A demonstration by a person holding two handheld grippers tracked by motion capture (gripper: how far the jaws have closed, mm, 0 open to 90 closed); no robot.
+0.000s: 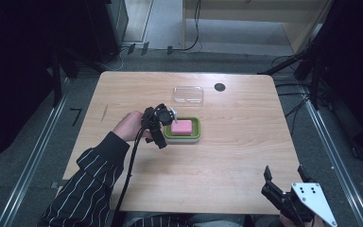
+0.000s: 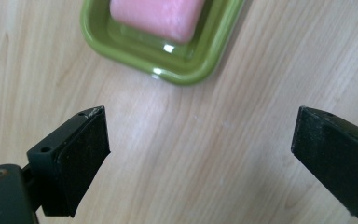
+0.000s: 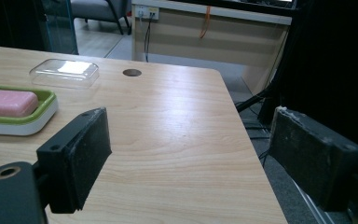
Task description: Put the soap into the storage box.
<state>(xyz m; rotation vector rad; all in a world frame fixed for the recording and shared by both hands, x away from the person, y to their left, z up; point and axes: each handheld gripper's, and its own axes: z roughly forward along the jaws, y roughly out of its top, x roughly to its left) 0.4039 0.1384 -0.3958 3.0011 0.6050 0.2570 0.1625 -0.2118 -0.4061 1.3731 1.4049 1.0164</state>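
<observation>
A pale wooden bench (image 1: 227, 156) stands on grey carpet, with dark stands and cables around it.

The left tongs (image 1: 166, 124) are held over the middle of the bench, just beside the near-left rim of the dish (image 1: 197, 130). In the left gripper view their jaws are spread wide above bare wood, and nothing is held between them. The dish (image 2: 186, 70) is seen just beyond the jaw tips, apart from both.

The right tongs (image 1: 283, 177) are held at the near right corner of the bench, well apart from the dish. In the right gripper view the jaws are also spread wide and nothing is gripped; the left jaw is over the bench top, the right jaw past its edge above the floor.

The dish is green inside with a white outer wall, and a pink soap (image 1: 182, 126) lies in it. A clear lid (image 1: 188, 94) lies on the bench just behind the dish, apart from it. A dark round hole (image 1: 220, 87) is set in the bench top to the right of the lid.
</observation>
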